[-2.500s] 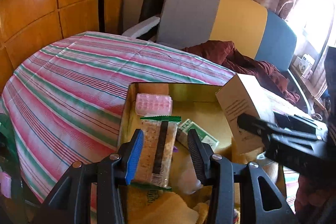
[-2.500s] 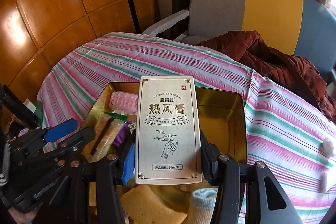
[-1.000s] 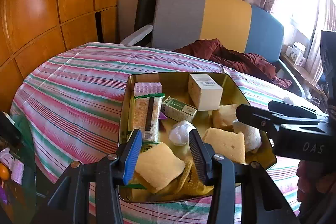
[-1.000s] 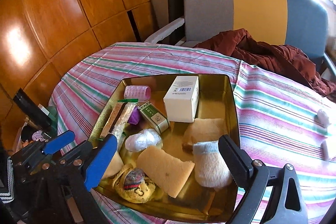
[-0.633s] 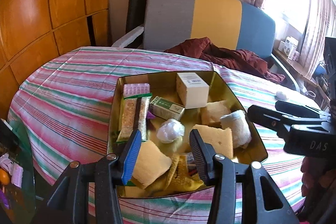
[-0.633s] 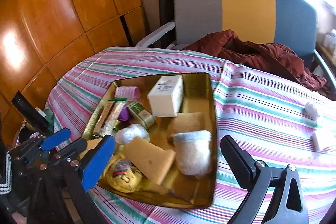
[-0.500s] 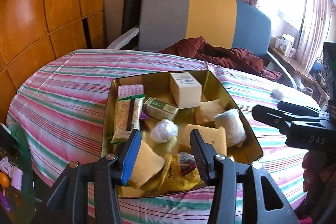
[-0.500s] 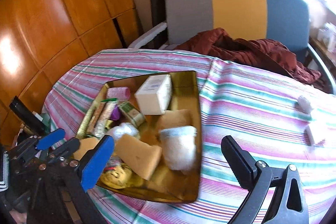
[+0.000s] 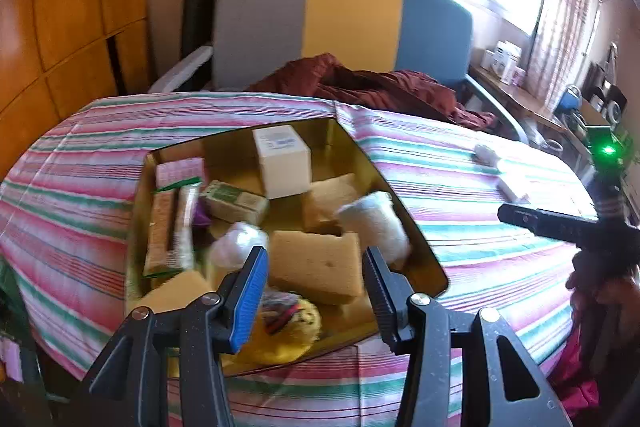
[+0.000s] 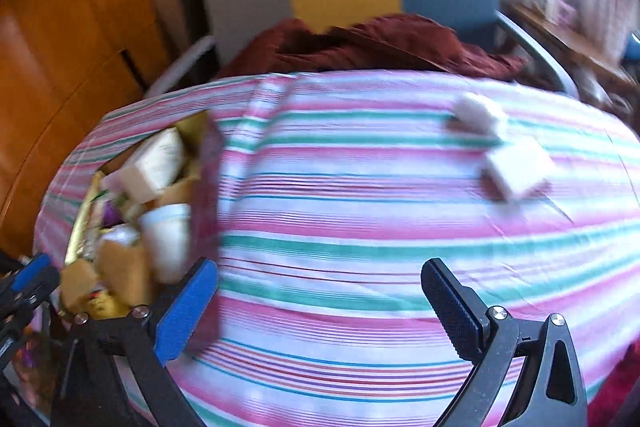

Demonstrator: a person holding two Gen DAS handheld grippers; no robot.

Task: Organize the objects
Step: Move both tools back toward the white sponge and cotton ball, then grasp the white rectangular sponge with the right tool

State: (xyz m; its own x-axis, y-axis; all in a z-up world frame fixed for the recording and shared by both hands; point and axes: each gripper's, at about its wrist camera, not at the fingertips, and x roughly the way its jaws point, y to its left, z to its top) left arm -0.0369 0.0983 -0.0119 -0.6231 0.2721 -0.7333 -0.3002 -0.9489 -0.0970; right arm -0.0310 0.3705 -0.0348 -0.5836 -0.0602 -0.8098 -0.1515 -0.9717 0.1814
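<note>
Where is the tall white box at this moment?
In the left wrist view the white box stands at the far end of the gold tray, behind the sponges, with the green carton to its left.

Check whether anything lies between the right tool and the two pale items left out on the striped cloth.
Nothing visible does. The right tool stands open over bare striped cloth, and the two pale items lie farther along it toward the chair, apart from the gold tray off to the side.
</note>
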